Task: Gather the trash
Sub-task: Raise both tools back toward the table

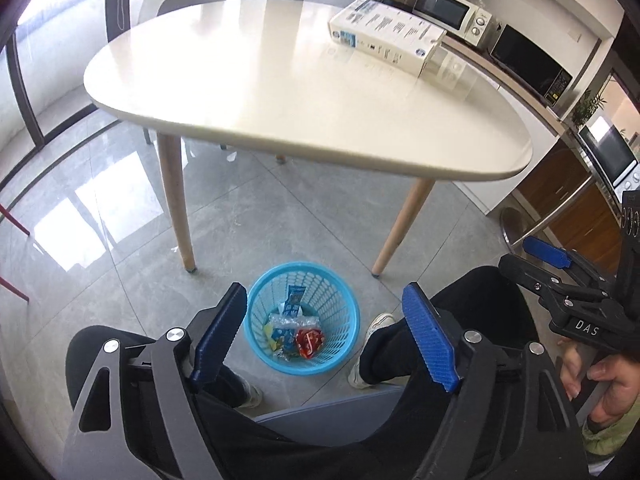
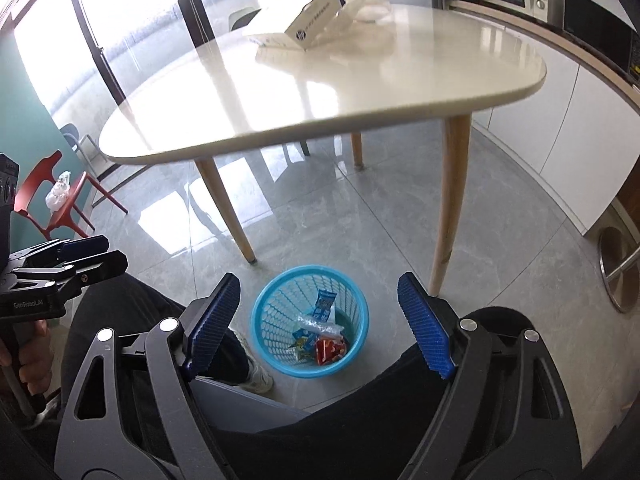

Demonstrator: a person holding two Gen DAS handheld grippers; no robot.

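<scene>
A blue mesh basket (image 1: 345, 314) (image 2: 357, 312) stands on the grey floor between a person's feet, just in front of the table legs. Inside it lie a blue wrapper (image 1: 294, 300) (image 2: 324, 304), a red wrapper (image 1: 309, 342) (image 2: 330, 350) and crumpled clear plastic. My left gripper (image 1: 325, 287) hangs well above the basket, open, nothing between its blue pads. My right gripper (image 2: 319, 279) hovers beside it, also open and empty. Each gripper shows at the edge of the other's view: right gripper (image 1: 516, 254), left gripper (image 2: 114, 250).
A white rounded table (image 1: 280, 92) (image 2: 360, 92) on wooden legs carries a printed white box (image 1: 386, 34) (image 2: 308, 28) and a white plastic bag (image 2: 368, 8). Microwaves (image 1: 452, 10) sit on a counter at the right. A red chair (image 2: 60, 204) stands at the left; the person's legs (image 1: 472, 308) flank the basket.
</scene>
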